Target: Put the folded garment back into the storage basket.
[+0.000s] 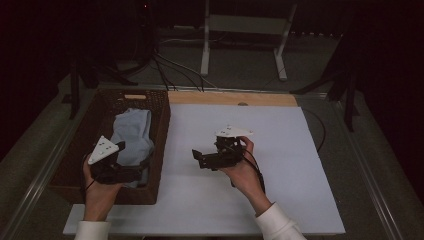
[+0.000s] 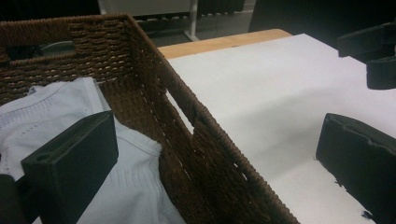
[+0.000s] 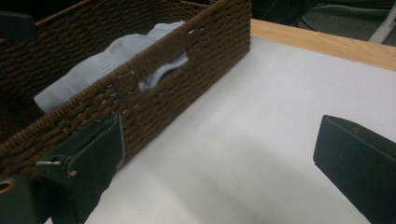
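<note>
A brown wicker basket (image 1: 163,125) stands at the table's left with a pale blue-white cloth (image 1: 132,132) lying inside it. My left gripper (image 1: 140,167) hovers over the basket's near right corner. In the left gripper view it (image 2: 215,140) is open, straddling the basket wall (image 2: 154,84): one jaw over the cloth (image 2: 60,102), the other over the white board. My right gripper (image 1: 199,157) is held above the board's middle, pointing left at the basket. It (image 3: 222,140) is open and empty, with the basket (image 3: 154,93) and cloth (image 3: 107,60) ahead to its left.
The white board (image 1: 270,130) covers the table, with a wooden strip (image 1: 230,97) along its far edge. Behind it stand a white frame's legs (image 1: 205,55) and dark cables (image 1: 165,70). The right gripper (image 2: 373,56) shows at the left gripper view's upper right.
</note>
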Motion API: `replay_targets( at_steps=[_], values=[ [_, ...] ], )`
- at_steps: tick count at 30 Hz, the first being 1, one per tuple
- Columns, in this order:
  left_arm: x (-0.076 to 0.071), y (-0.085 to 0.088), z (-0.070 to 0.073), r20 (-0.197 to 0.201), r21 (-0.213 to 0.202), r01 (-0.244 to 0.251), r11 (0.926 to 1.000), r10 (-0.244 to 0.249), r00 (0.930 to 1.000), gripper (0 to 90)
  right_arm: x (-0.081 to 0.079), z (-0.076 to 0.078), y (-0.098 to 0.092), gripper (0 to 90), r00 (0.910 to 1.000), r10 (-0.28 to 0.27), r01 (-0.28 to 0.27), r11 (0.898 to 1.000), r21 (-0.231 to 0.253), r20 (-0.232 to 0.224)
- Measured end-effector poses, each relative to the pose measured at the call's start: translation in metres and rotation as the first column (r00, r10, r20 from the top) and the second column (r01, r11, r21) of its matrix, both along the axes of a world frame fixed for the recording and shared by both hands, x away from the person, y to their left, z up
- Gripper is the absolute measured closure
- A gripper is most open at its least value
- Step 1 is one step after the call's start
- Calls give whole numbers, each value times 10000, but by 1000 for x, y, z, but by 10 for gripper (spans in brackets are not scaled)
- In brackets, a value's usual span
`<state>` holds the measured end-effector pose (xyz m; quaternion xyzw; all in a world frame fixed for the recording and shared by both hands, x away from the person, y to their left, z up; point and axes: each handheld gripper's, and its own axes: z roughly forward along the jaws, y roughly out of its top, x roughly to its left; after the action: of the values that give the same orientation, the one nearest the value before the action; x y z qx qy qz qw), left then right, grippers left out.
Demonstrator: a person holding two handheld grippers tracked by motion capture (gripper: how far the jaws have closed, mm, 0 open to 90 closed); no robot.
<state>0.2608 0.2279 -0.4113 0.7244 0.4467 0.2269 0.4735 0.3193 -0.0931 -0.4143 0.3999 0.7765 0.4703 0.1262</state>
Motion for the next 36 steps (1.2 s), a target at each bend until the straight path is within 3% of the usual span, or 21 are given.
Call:
replay_targets(
  at_steps=[20, 26, 36],
  values=[
    [-5, 10, -1, 254, 121, -201, 9997, 198, 9995, 2, -5, -2, -45, 23, 9963, -415, 411, 9991, 63, 758],
    [-6, 12, -1, 374, 163, -281, 9995, 275, 9989, 2, -7, -4, -60, 23, 9934, -669, 684, 9976, -129, 935],
    [-7, 12, -2, 446, 122, -306, 9995, 300, 9986, 2, -13, -12, -88, 23, 9890, -1168, 1159, 9931, 151, 912]
  ],
)
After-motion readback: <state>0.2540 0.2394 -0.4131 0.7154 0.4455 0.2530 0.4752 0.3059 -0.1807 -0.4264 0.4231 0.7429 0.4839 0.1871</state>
